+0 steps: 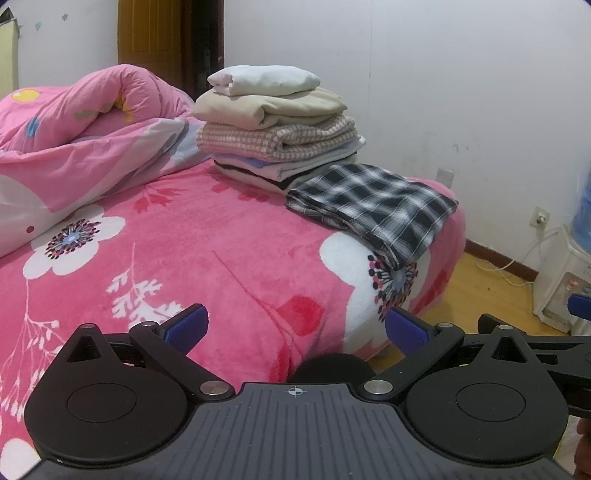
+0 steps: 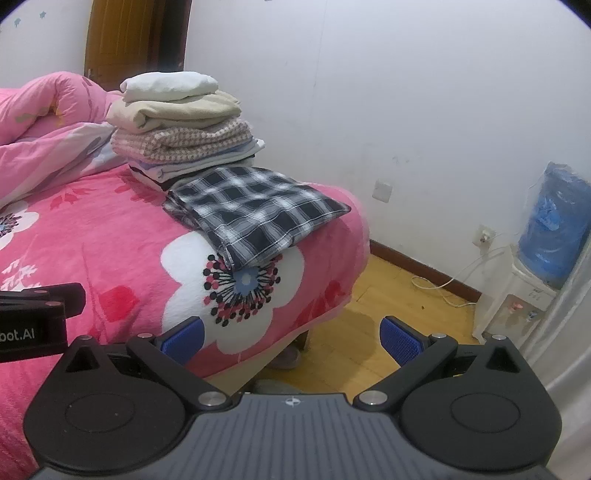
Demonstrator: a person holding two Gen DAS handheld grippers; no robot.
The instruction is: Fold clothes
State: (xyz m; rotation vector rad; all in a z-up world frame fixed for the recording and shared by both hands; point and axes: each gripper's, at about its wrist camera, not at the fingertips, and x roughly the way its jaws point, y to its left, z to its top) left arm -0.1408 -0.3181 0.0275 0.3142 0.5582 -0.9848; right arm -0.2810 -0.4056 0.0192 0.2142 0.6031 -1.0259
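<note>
A folded black-and-white plaid garment lies at the bed's far right corner, in front of a stack of folded clothes with a white piece on top. My left gripper is open over the near edge of the pink floral blanket, well short of the plaid garment, with nothing between its blue pads. My right gripper is also open and empty, hovering past the bed's corner over the wooden floor. The left gripper's body shows at the left edge of the right wrist view.
A rumpled pink quilt is heaped at the back left of the bed. A water dispenser with a blue bottle stands by the white wall at right, with a cable on the wooden floor. A brown door is behind the bed.
</note>
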